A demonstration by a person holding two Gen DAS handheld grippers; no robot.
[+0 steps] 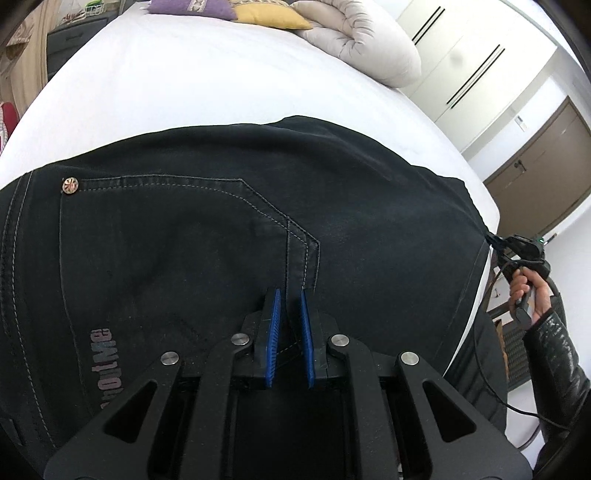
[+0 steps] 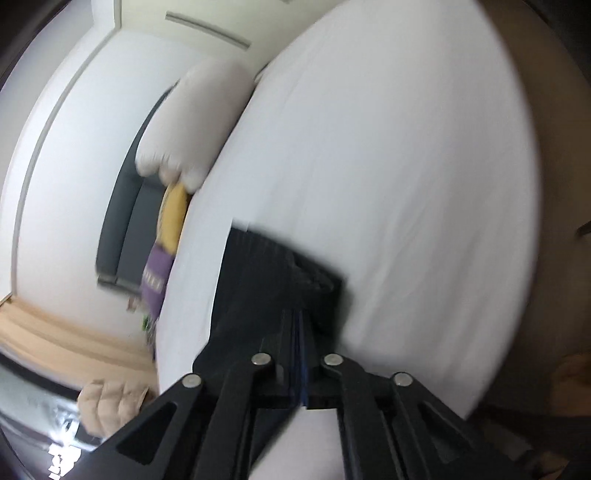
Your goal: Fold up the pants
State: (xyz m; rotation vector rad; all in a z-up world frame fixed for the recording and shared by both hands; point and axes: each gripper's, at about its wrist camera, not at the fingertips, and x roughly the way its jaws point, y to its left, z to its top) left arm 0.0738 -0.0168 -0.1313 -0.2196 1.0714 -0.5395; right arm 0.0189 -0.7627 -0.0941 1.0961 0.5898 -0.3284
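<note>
Left wrist view: left gripper [image 1: 289, 317] pinches pants [image 1: 221, 229] stretching rightward to right gripper [image 1: 496, 242], clamped on their far edge.

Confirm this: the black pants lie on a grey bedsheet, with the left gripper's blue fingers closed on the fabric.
Wrong colour. The left wrist view shows the black pants on a white bedsheet; the left gripper does grip the fabric.

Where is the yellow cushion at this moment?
In the left wrist view the yellow cushion lies at the far end of the white bed, between the purple cushion on its left and the rolled beige duvet on its right.
</note>
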